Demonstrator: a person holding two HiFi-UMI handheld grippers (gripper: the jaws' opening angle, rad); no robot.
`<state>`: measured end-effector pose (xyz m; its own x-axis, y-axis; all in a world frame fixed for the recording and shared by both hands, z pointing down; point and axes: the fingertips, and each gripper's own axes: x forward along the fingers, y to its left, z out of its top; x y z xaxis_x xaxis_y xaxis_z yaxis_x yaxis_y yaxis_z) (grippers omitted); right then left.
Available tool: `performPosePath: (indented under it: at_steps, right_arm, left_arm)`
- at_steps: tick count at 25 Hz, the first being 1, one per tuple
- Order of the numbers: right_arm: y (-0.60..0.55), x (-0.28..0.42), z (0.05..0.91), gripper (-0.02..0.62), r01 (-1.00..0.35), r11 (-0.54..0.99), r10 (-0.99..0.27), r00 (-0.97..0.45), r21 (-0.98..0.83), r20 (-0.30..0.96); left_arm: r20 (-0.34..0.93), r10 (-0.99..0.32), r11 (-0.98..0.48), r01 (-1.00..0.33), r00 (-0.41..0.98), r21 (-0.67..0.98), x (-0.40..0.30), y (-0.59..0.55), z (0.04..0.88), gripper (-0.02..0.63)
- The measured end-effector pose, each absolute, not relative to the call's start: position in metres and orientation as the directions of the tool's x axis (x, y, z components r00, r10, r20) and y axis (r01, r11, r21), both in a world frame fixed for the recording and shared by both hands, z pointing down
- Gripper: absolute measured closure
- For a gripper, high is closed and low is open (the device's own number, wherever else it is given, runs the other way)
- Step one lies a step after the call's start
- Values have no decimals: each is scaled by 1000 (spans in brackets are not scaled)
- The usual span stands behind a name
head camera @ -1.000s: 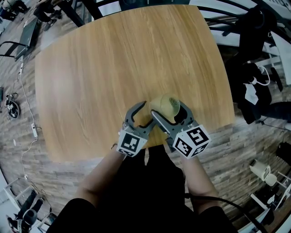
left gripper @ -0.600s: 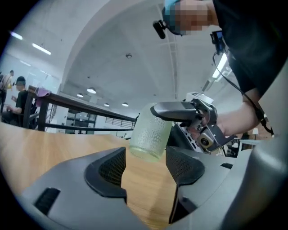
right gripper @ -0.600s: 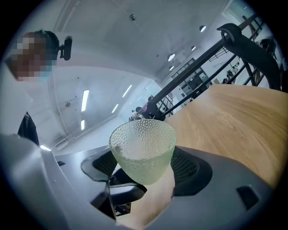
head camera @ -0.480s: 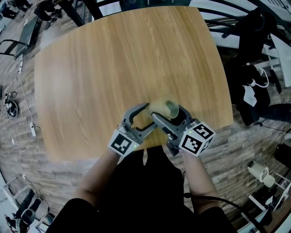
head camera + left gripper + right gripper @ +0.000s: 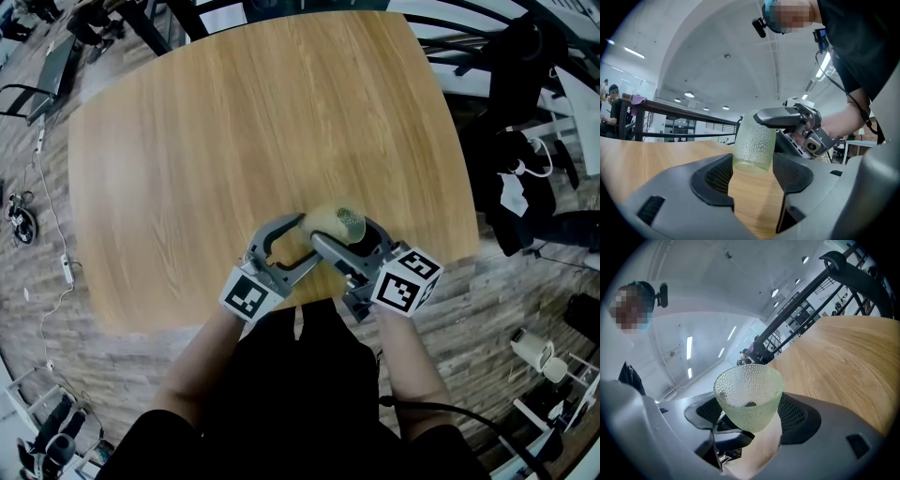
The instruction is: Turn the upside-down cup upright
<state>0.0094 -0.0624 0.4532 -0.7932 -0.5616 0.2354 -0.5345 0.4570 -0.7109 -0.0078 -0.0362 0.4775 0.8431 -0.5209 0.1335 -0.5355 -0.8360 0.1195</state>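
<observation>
Cup (image 5: pixel 748 397) sits clamped in the right tongs (image 5: pixel 751 414) by the bench's (image 5: pixel 234 141) near edge, mouth facing back along them. Left tongs (image 5: pixel 752 176) gape empty alongside.

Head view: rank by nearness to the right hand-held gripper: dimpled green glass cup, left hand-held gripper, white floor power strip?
1. Dimpled green glass cup, between the right hand-held gripper's jaws.
2. Left hand-held gripper, just beside it, leftward.
3. White power strip, on the floor far left.

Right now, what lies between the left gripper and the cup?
Only bare table; the left gripper view shows it between left gripper and cup.
</observation>
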Motion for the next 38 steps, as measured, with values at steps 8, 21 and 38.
performPosePath:
  at_steps: [8, 21, 38]
  right_arm:
    - [-61, 11, 456, 259, -519, 471, -549, -806, -714, 224]
    - [-57, 15, 463, 258, -691, 580, -577, -722, -431, 381]
    - [-71, 59, 462, 258, -708, 465, -641, -683, -531, 350]
  left_arm:
    - [173, -503, -852, -520, 847, 65, -7, -35, 480, 341]
    - [264, -493, -864, -503, 829, -33, -7, -34, 494, 342]
    - [272, -485, -868, -495, 831, -35, -11, -31, 490, 347]
